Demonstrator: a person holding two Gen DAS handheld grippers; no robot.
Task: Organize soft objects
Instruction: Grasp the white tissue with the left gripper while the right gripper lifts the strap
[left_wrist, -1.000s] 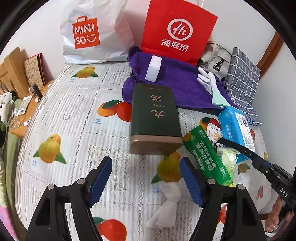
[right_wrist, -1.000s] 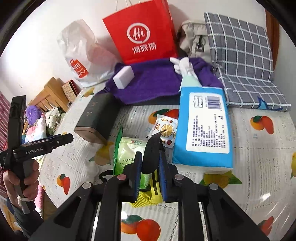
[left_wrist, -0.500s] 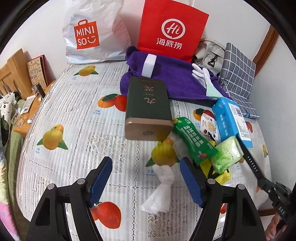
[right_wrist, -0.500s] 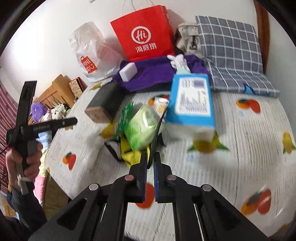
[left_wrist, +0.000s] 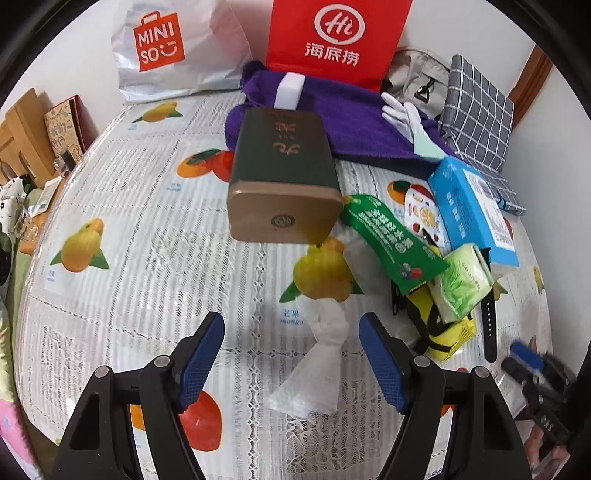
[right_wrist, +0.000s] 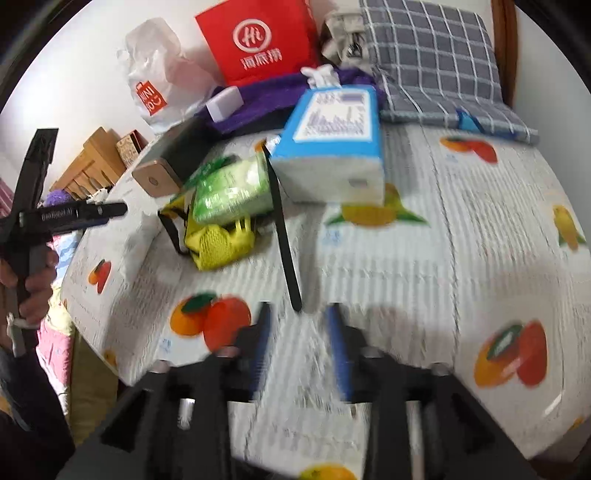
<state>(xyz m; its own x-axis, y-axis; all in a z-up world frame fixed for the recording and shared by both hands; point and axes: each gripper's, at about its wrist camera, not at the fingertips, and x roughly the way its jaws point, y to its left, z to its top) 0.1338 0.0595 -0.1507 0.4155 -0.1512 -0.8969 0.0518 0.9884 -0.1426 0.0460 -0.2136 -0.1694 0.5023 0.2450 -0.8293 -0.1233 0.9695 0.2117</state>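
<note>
Bed (left_wrist: 122, 266), fruit-print cover, carrying all items. Landmark: dark green tin (left_wrist: 282, 173) with bronze end cap, lying flat near the bed's middle.

- Twisted white tissue (left_wrist: 314, 365): on the cover in front of the tin, between the fingers of the left hand-held gripper (left_wrist: 291, 362), whose jaws stand wide and touch nothing.
- Green snack pouch (left_wrist: 391, 240): just right of the tin's cap.
- Pale green tissue pack (right_wrist: 231, 190): further right, resting on a yellow mesh bag (right_wrist: 221, 243).
- Black strap (right_wrist: 282, 236): lies loose on the cover right of the mesh bag, its near end just ahead of the right hand-held gripper (right_wrist: 299, 343); jaws opening, and though the view is blurred, apparently nothing between them.
- Blue tissue box (right_wrist: 332, 144): right of the pouch.
- Purple towel (left_wrist: 351, 122): behind the tin, bearing a white block (left_wrist: 290, 90) and a white glove (left_wrist: 402, 114).
- Red paper bag (left_wrist: 334, 37), white shopping bag (left_wrist: 177, 48): behind the towel, against the wall.
</note>
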